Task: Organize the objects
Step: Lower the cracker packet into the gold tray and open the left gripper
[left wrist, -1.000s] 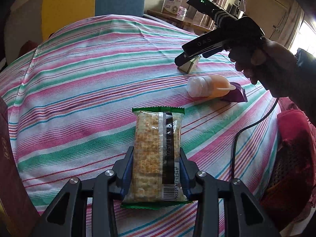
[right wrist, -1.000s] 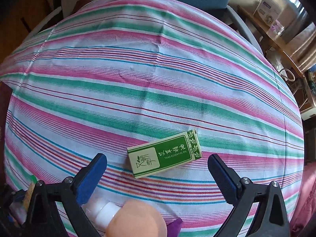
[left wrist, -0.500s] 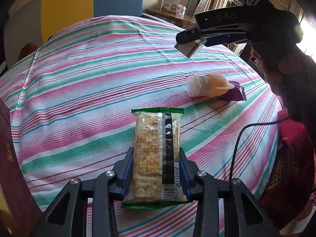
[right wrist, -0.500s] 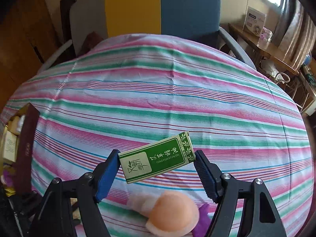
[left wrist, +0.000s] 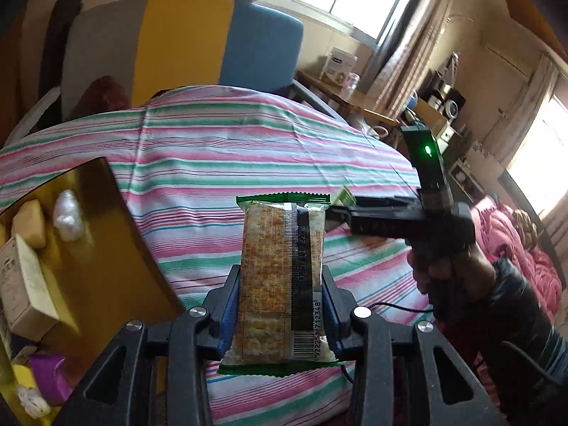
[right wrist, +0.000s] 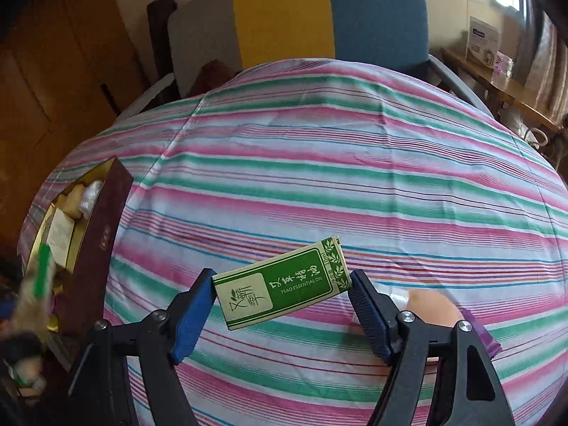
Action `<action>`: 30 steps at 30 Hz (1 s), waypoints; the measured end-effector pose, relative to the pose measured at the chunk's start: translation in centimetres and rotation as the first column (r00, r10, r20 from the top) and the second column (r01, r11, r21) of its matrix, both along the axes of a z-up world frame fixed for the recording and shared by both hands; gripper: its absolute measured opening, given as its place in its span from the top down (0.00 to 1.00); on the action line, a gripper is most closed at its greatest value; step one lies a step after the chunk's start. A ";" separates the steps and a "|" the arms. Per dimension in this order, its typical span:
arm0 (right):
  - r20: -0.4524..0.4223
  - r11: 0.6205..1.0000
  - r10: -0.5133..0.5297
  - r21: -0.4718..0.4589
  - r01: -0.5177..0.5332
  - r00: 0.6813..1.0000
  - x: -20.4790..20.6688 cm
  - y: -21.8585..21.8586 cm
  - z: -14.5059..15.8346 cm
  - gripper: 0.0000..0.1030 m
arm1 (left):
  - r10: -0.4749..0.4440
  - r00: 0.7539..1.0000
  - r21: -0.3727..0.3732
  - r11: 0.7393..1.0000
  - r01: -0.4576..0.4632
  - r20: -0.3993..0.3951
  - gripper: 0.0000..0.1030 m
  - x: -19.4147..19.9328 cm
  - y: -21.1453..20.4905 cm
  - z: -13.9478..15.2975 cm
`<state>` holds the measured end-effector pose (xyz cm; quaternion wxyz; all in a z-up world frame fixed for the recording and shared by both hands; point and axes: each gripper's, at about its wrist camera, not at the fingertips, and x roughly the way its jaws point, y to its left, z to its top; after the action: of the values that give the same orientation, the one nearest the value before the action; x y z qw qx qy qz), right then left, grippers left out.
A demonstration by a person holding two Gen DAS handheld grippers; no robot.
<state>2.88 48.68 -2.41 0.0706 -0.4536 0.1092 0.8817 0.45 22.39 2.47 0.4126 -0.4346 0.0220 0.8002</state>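
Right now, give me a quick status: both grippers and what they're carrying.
Left gripper shut on cracker pack. Right gripper shut on green essential oil box. Both lifted over striped cloth; open storage box to the left, path looks clear.

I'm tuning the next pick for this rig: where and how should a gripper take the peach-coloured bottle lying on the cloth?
Probably across its round body, coming from above. The bottle seems to lie on its side on the striped cloth, partly hidden behind the right gripper, which holds the green box. Set the fingers on either side of the middle, clear of the purple item beside it.
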 end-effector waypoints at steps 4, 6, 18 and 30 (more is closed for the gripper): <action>0.020 0.995 0.087 0.047 -0.088 0.996 -0.4 -2.8 -0.7 0.26 | 0.173 0.979 -0.034 0.985 -0.170 0.109 0.61 -4.6 -4.2 -1.2; 0.030 0.991 0.114 0.068 -0.116 0.993 -0.4 -3.7 -1.0 0.26 | 0.255 0.955 -0.063 0.967 -0.248 0.153 0.61 -6.7 -5.7 -2.4; 0.011 0.990 0.123 0.073 -0.124 0.992 -0.3 -3.6 -0.6 0.26 | 0.526 0.830 -0.273 0.839 -0.470 0.186 0.61 -13.6 -7.6 -7.8; 0.006 0.990 0.121 0.077 -0.121 0.993 -0.4 -3.6 -0.5 0.26 | 0.538 0.836 -0.353 0.807 -0.474 0.109 0.61 -14.2 -6.6 -8.9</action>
<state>2.49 45.04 -2.87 0.0346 -0.4567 0.0471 0.8877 -13.77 15.78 -6.39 0.1093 -0.5637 -0.0115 0.8186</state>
